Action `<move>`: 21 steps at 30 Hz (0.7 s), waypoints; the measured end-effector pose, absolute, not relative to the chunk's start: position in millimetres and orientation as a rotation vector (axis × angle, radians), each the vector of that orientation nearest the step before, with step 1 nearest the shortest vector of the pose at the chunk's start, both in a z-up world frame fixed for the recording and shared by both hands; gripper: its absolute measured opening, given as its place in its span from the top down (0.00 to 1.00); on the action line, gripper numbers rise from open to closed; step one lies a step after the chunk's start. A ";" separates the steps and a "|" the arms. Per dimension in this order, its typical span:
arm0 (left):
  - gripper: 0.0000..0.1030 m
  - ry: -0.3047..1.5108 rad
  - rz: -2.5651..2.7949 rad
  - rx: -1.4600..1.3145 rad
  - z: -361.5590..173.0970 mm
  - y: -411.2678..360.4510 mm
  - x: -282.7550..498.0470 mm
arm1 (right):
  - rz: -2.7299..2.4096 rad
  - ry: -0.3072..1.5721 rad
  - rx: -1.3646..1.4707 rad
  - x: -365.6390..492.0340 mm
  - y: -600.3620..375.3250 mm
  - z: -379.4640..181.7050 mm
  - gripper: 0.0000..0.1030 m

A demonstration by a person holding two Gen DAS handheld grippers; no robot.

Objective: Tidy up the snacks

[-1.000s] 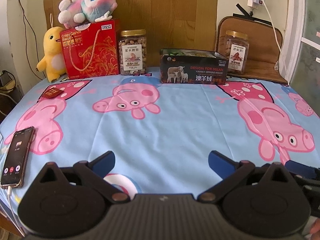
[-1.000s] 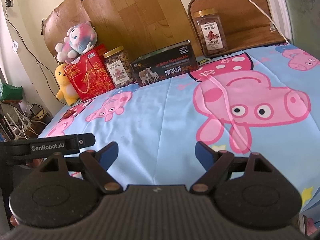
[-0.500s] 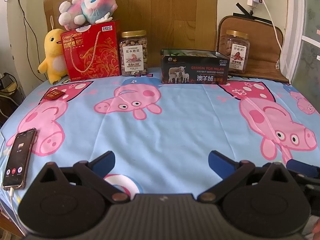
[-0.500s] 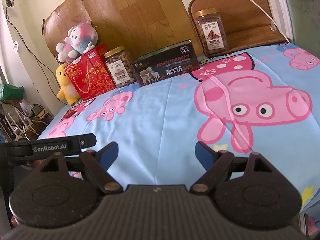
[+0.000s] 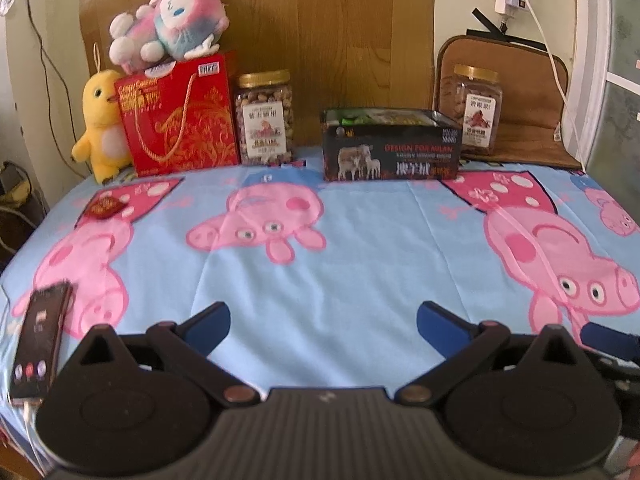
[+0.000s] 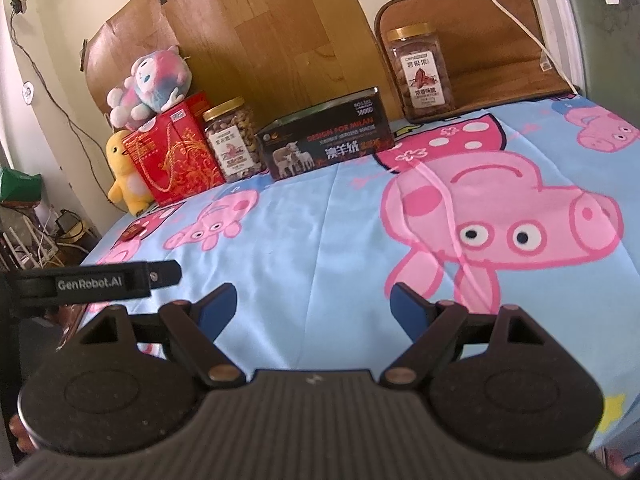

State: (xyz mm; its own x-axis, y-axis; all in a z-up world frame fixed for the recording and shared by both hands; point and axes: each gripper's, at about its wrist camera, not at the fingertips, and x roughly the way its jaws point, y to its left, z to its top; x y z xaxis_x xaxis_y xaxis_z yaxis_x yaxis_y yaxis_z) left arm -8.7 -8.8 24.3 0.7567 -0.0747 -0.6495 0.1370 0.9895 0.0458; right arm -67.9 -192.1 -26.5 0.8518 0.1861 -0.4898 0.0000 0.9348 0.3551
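Left wrist view: a blue cartoon-pig bedsheet (image 5: 320, 264) fills most of the frame. At the bottom, the left gripper (image 5: 323, 320) holds its blue-tipped fingers wide apart over bare sheet, gripping nothing. Across the upper part, along the wooden board, stand a red gift box (image 5: 176, 116) at upper left with a pink plush (image 5: 172, 28) on top, a black tin (image 5: 390, 146) at centre, a nut jar (image 5: 264, 118) between box and tin, and a second jar (image 5: 474, 114) at upper right. A phone (image 5: 38, 344) lies at lower left.

Right wrist view: the right gripper (image 6: 314, 304) also gapes, empty, at the bottom.
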 end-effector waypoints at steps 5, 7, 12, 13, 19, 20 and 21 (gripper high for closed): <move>0.00 0.679 -0.111 0.110 37.0 -16.3 13.0 | 0.098 0.504 0.309 -53.6 -198.5 -18.7 0.17; 0.00 0.684 -0.113 0.118 39.6 -21.5 23.0 | 0.103 0.497 0.293 -46.1 -200.7 -15.9 0.17; 0.00 0.684 -0.112 0.137 43.0 -37.3 45.6 | 0.136 0.497 0.274 -28.0 -204.9 -9.7 0.17; 0.00 0.686 -0.114 0.136 43.1 -39.8 48.9 | 0.141 0.496 0.270 -25.7 -205.7 -9.1 0.17; 0.00 0.714 -0.123 0.140 36.2 -54.9 66.5 | 0.150 0.484 0.254 -18.0 -211.7 -7.2 0.17; 0.00 0.722 -0.125 0.140 34.7 -57.1 68.7 | 0.150 0.482 0.255 -17.4 -213.1 -7.6 0.17; 0.00 0.727 -0.126 0.139 33.6 -58.9 71.0 | 0.149 0.481 0.257 -17.5 -214.2 -8.3 0.17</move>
State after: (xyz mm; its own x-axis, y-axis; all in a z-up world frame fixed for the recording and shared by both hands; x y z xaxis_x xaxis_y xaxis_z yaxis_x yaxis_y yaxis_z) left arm 71.0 -58.9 33.6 0.7403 -0.0667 -0.6689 0.1632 0.9831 0.0825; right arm -17.5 -214.2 -8.3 0.8768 0.2010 -0.4369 -0.0807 0.9571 0.2784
